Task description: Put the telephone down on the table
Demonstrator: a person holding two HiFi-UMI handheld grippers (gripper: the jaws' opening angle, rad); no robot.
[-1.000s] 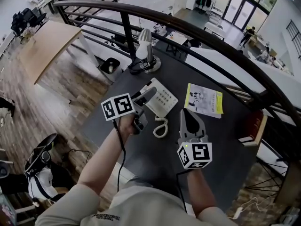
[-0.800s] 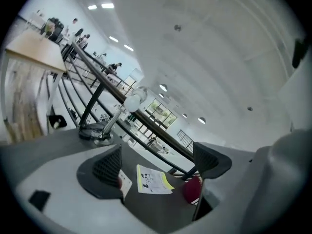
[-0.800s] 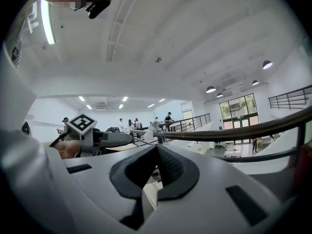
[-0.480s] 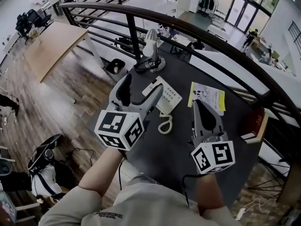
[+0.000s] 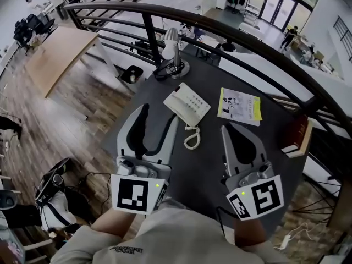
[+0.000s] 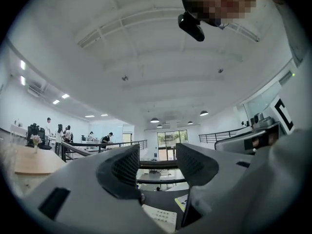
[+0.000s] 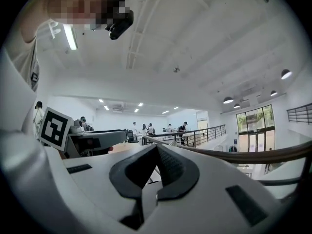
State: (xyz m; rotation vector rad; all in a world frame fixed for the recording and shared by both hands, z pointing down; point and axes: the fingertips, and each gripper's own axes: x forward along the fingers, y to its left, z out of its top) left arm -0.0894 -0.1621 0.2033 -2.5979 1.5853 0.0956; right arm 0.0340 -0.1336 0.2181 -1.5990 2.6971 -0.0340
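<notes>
The telephone lies flat on the table, just ahead of the left gripper, whose empty jaws are closing, while the right gripper, further off, stays-free and pinched together on nothing

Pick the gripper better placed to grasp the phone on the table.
Left, likely: the left gripper has its jaws apart, empty though closing, tips beside the telephone. The right gripper is shut and farther from it.
</notes>
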